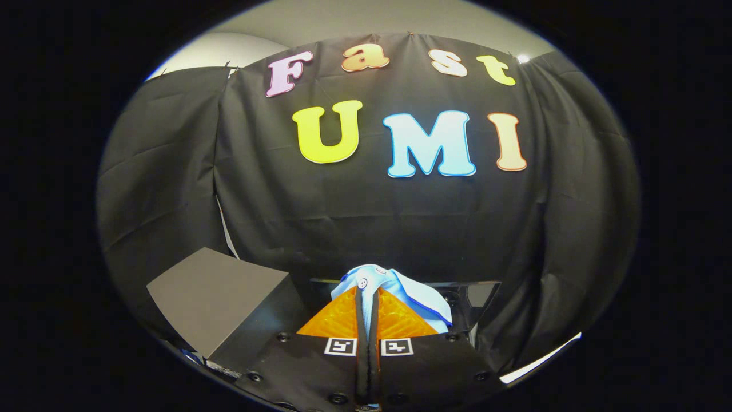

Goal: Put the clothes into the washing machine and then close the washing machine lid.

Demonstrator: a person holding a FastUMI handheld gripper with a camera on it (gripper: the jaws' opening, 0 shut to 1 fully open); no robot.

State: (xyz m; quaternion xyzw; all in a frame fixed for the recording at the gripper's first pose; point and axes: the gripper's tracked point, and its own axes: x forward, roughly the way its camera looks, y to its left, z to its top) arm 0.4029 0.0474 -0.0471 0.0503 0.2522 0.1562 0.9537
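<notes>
Clothes: a light blue garment (pixel 394 289) with a white button and a dark blue stripe along one hem, bunched at the fingertips and spilling over the right finger.
Where the clothes are: pinched between the two fingers at their tips, held up off any surface; the loose part hangs to the right of the fingers.
Gripper (pixel 366 292): the fingers are pressed together with hardly a gap between them, clamping the cloth from both sides.
Fingers: they run forward side by side from the gripper body; each bears a small square black-and-white marker near its base.
Washing machine (pixel 477 297): a dark, glossy body just beyond and below the fingertips, mostly hidden by the fingers and the garment; its opening cannot be made out.
Grey panel (pixel 214 297): a flat matt grey surface, left of the fingers and a little ahead, tilted with its far edge raised; whether it is the machine's lid I cannot tell.
Booth wall (pixel 343 217): black cloth hanging in folds, well beyond the fingers and curving round on both sides.
Above the cloth: a pale wall or ceiling (pixel 372 17).
</notes>
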